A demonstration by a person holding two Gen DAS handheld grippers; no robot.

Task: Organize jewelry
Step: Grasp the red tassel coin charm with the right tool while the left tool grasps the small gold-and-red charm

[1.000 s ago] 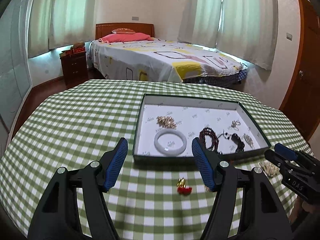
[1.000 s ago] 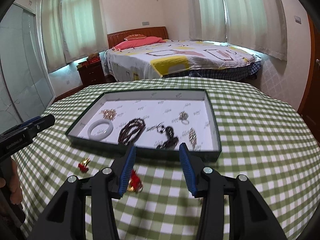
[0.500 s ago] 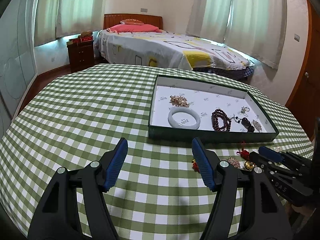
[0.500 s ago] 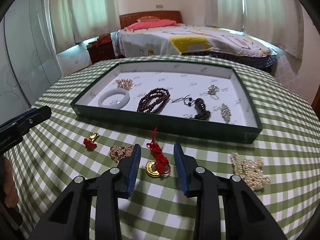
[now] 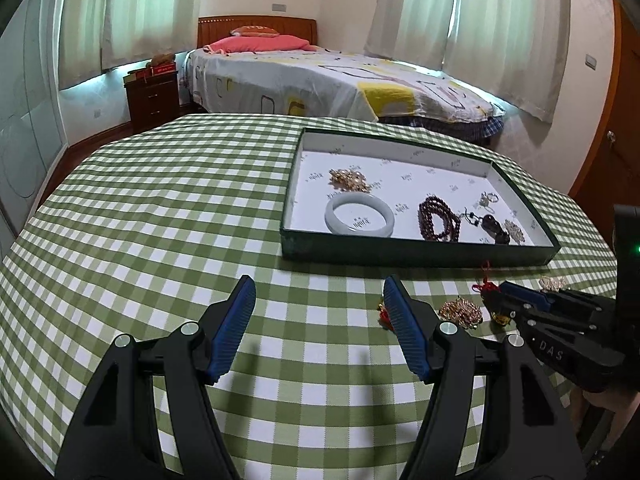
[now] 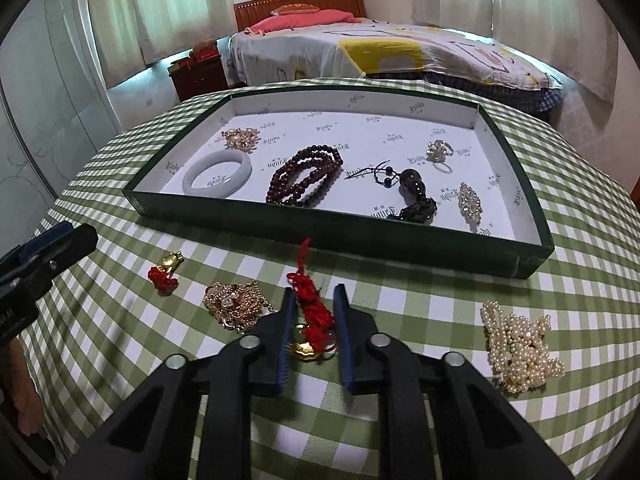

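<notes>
Right wrist view: the counter (image 6: 580, 264) with green check cloth carries all the jewelry.
Tray (image 6: 532, 216): dark green, white inside, one single compartment.
Inside the tray: white bangle (image 6: 218, 173), dark red bead string (image 6: 306, 178), black pendant on a cord (image 6: 414, 196), gold cluster (image 6: 241, 139), ring (image 6: 438, 152), crystal brooch (image 6: 470, 202).
Not yet in the tray: pearl strands (image 6: 520, 346), gold chain heap (image 6: 234, 306), red knot charm with gold coin (image 6: 314, 322), small gold charm with red knot (image 6: 166, 270); all lie on the cloth in front of the tray.
Progress: I judge a little more than half is done; four pieces are left.
Right tool (image 6: 314, 330): its fingers stand narrowly on both sides of the red knot charm; whether they pinch it already I cannot tell.
Left tool (image 5: 318, 328): spread wide, holding nothing, above bare cloth.
</notes>
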